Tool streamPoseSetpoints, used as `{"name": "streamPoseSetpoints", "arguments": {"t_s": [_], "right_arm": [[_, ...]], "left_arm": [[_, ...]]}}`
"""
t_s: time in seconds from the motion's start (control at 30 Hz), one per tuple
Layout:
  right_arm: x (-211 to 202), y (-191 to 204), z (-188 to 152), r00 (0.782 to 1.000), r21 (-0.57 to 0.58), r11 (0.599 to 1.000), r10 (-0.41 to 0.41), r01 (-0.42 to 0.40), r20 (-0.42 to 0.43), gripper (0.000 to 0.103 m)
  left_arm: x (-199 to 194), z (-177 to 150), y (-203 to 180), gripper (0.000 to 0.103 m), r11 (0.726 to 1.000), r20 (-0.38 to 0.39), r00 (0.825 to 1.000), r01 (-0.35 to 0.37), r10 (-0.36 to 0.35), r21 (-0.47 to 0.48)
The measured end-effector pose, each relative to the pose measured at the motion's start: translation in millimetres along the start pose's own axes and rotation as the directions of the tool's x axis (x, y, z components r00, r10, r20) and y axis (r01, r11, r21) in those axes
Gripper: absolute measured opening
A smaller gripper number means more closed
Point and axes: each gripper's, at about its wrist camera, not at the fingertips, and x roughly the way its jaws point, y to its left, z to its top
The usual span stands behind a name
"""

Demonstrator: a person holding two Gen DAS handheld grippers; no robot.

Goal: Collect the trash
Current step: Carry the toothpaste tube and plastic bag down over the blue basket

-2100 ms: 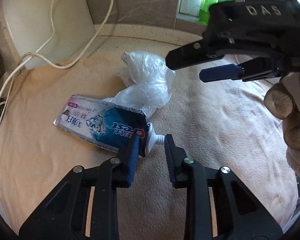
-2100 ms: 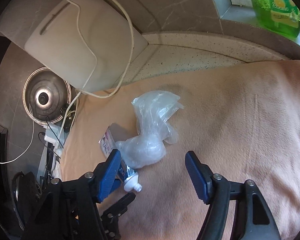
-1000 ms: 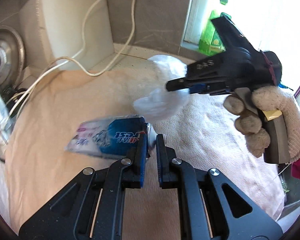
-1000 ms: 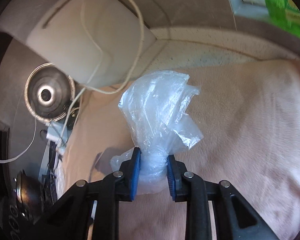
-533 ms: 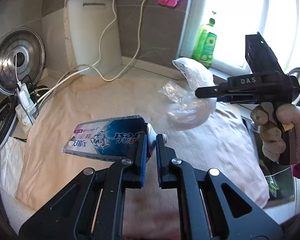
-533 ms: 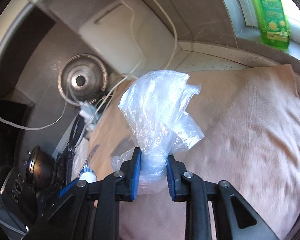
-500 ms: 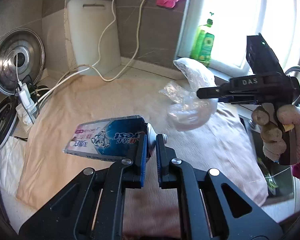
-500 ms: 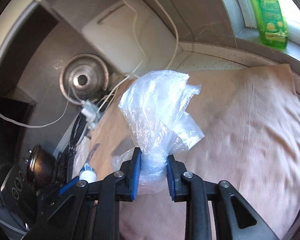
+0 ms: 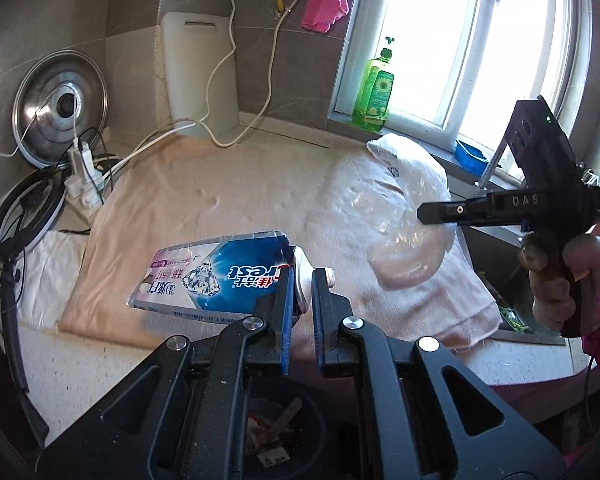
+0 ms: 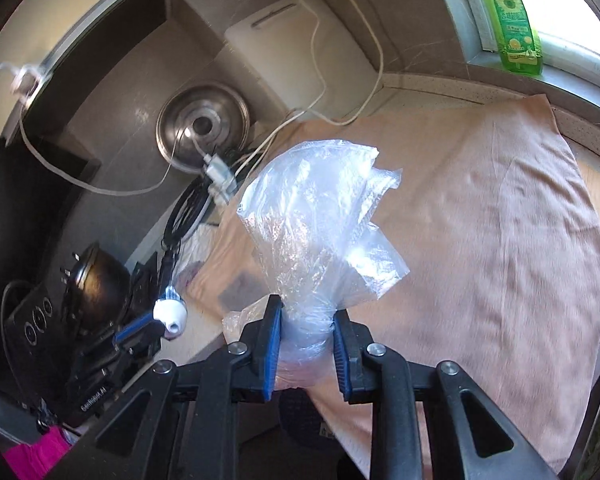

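Both pieces of trash have come up off the peach towel [image 9: 204, 200] since the earlier frames, where the tube and the bag lay side by side on it; now each hangs in the air, drawn back toward the near edge of the table [image 9: 100, 364], and the towel is bare.

Largest of the two is the crumpled clear plastic bag [image 10: 320, 216]. The right hand-held gripper [image 10: 306, 350] is clamped on its bunched neck, the loose body ballooning up above the pads. In the left wrist view the bag sits out to the right, above the towel's far right part.

Next, the blue and white toothpaste tube [image 9: 216, 276]. The left hand-held gripper [image 9: 302, 296] is pinched together on its white neck just behind the cap, so the flat body sticks out sideways to the left, clear of the towel.

Below the left hand-held gripper a dark bin [image 9: 276, 424] shows, with scraps already inside. It looks like the drop point.

To finish this carry well, I would bring each item squarely over the bin's mouth before letting go. The tube is held at one end and may swing or tip as it drops. The bag is light and could drift or cling to the pads, so lower it well in.
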Motion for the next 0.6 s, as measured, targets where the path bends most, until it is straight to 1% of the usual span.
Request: {"name": "streamPoseSetpoints", "arguments": {"t_s": [0.17,0.3,0.43,0.6], "right_arm": [[-2.3,31.8,-36.3,0.999,-0.072,0.997,-0.035,0.033,-0.023,0.023],[2.8,50.2,-62.3,0.997,-0.128,0.990,-0.071,0.065,-0.044,0.023],[15.1,57.9,-88.8,0.992,-0.152,0.985,-0.091,0.077,-0.091,0.023],[33.8,63.0,-114.0,0.984,-0.180,0.980,-0.115,0.089,-0.139,0.023]], "left_arm": [[-18.3,-26.4,0.4,0.007,0.999,-0.016,1.000,0.022,-0.022,-0.029],[-20.7,-50.6,0.3,0.007,0.998,-0.051,0.998,0.036,-0.039,-0.059],[-16.8,-74.4,2.2,0.007,0.995,-0.087,0.995,0.038,-0.045,-0.087],[-6.9,-99.6,7.6,0.007,0.990,-0.129,0.990,0.043,-0.061,-0.134]]}}
